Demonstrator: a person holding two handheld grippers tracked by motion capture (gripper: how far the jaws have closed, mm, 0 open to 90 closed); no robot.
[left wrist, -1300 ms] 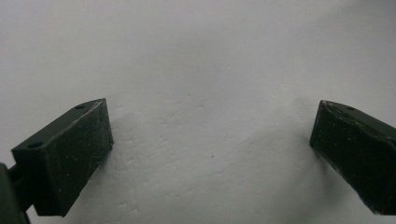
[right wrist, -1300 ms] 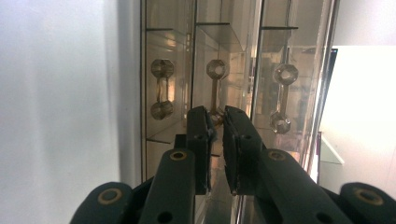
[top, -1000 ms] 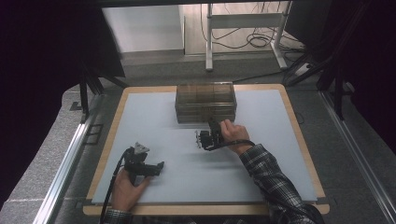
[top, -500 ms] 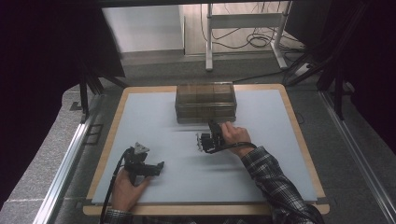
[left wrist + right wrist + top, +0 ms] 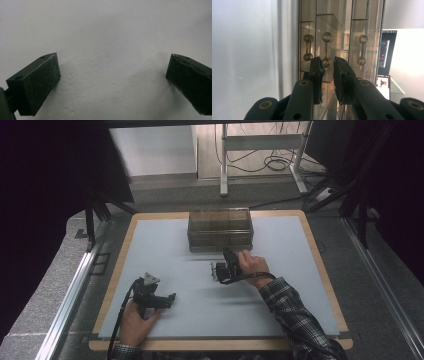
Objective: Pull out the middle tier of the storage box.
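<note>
Drawer handle (image 5: pixel 326 49) sits between the barely parted right tongs (image 5: pixel 327 65), just opening; left tongs (image 5: pixel 112 75) gape wide, empty.

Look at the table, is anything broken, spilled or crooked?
No, nothing stands out. The clear drawer box sits square near the far edge of the mat, with no spill or damage showing. The right gripper points at the middle drawer's handle; the left gripper rests wide open on the mat.
</note>
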